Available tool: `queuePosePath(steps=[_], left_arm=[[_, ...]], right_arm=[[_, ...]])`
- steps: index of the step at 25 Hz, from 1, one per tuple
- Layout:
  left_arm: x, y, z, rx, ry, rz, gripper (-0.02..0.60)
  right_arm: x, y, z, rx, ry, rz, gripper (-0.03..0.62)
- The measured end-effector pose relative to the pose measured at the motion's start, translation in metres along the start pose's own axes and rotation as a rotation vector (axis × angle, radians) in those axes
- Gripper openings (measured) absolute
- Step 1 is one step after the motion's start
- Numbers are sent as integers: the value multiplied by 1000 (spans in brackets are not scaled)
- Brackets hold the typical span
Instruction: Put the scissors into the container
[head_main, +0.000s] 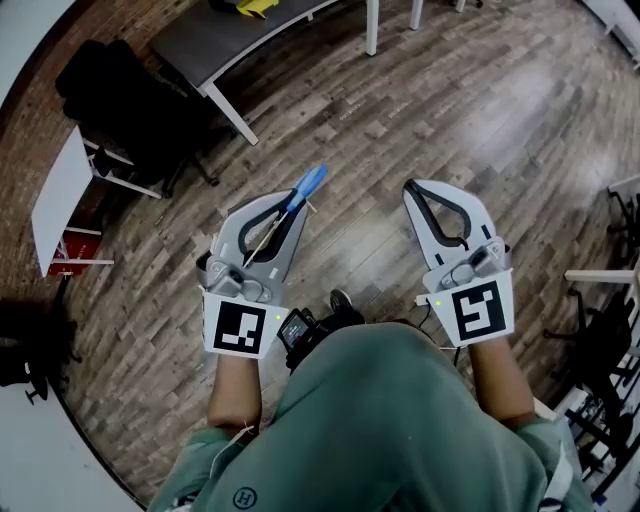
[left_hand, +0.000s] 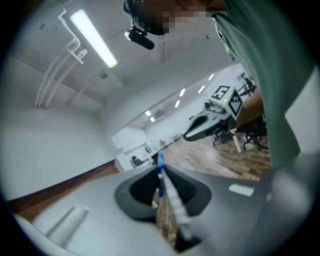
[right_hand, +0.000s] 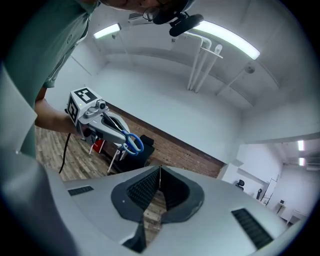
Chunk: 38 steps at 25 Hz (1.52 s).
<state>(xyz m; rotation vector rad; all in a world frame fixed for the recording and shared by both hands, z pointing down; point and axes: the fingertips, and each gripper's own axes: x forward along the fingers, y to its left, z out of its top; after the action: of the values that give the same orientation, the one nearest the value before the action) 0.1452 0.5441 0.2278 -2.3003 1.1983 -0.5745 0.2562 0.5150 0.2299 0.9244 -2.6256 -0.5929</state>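
Note:
The scissors (head_main: 306, 188) have blue handles and metal blades. My left gripper (head_main: 291, 204) is shut on the blades, and the handles stick out past its tips, above a wooden floor. In the left gripper view the scissors (left_hand: 161, 176) run lengthwise between the closed jaws. In the right gripper view the scissors (right_hand: 132, 143) hang off the left gripper (right_hand: 121, 135) at the left. My right gripper (head_main: 411, 188) is held level beside the left one, with its tips (right_hand: 160, 170) shut together and nothing between them. No container shows in any view.
A grey table (head_main: 225, 42) with white legs stands ahead at the top, with something yellow (head_main: 252, 7) on it. A black office chair (head_main: 118, 98) and a white shelf (head_main: 55, 198) stand at the left. More chairs (head_main: 608, 330) stand at the right edge.

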Motion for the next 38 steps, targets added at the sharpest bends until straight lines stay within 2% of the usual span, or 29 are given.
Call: queuePosePath(steps=[3, 9, 13, 21, 27, 33, 38], left_arm=[[16, 20, -13, 1, -13, -15, 35], [59, 46, -31, -13, -6, -33, 35], [106, 57, -43, -20, 40, -24, 35], [205, 92, -38, -53, 79, 39, 35], [258, 106, -35, -37, 110, 58, 35], [291, 131, -51, -30, 120, 40, 35], [316, 167, -84, -43, 108, 33, 35]], right_arm=[[24, -12, 3, -3, -1, -16, 7], [63, -49, -18, 10, 19, -16, 8], [85, -86, -45, 22, 17, 12, 8], [129, -172, -79, 20, -42, 96, 8], [148, -220, -98, 9, -73, 119, 8], [183, -243, -116, 45, -51, 125, 8], [228, -255, -127, 41, -15, 117, 8]])
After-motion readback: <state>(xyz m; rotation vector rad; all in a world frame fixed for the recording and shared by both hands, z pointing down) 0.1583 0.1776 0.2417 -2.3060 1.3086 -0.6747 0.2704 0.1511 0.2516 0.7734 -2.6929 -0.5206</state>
